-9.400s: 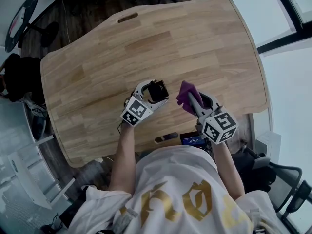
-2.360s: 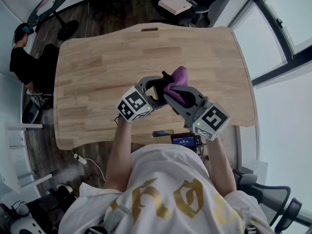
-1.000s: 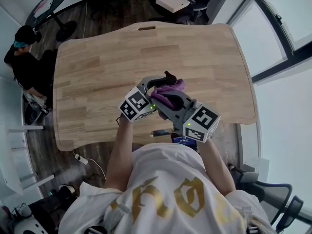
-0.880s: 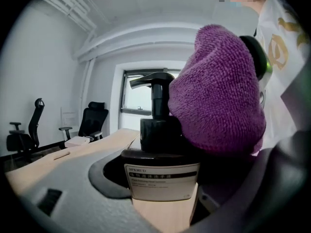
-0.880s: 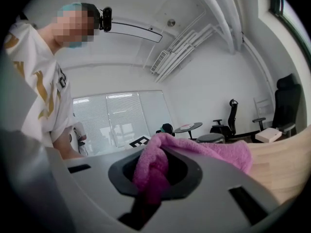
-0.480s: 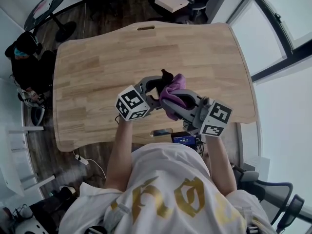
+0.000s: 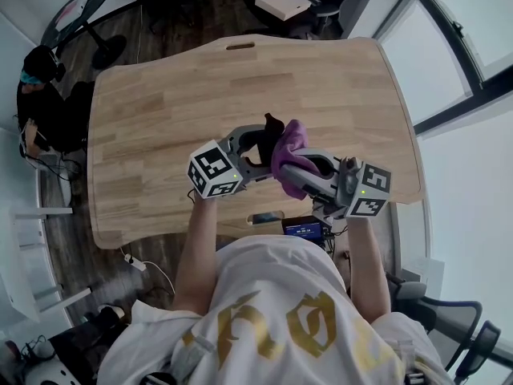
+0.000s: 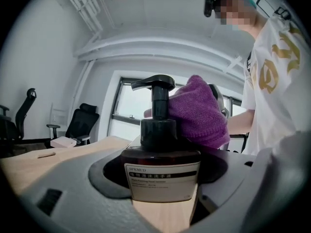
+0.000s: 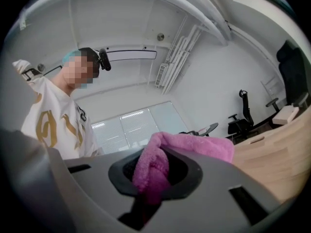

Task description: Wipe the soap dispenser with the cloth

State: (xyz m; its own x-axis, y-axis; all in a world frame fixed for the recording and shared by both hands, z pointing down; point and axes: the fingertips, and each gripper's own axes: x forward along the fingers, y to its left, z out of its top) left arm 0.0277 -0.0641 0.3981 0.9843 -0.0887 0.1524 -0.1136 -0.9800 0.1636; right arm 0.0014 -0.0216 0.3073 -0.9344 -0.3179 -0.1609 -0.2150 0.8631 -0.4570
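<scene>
We noted the tabletop (image 7: 160,111) as a bare wooden surface. Both grippers were over its middle, toward the near edge.

Left gripper (image 7: 255,152): its jaws were clamped on the soap dispenser (image 8: 163,174), one on each side of the body. The dispenser was a dark bottle with a white label and a black pump head (image 8: 154,84). In the left gripper view it stood upright between the jaws with the label facing the camera. We could not tell whether its base touched the tabletop.

Cloth (image 8: 199,110): the purple cloth lay against the right side of the pump stem and collar, touching both. In the head view it sat bunched between the two grippers, just right of the pump head.

Right gripper (image 7: 295,167): its jaws were clenched on a fold of the cloth. In the right gripper view the fold ran down between the jaws, and the rest spread out over the right jaw.

A phone (image 7: 264,217) lay at the near edge of the tabletop, below the grippers.
</scene>
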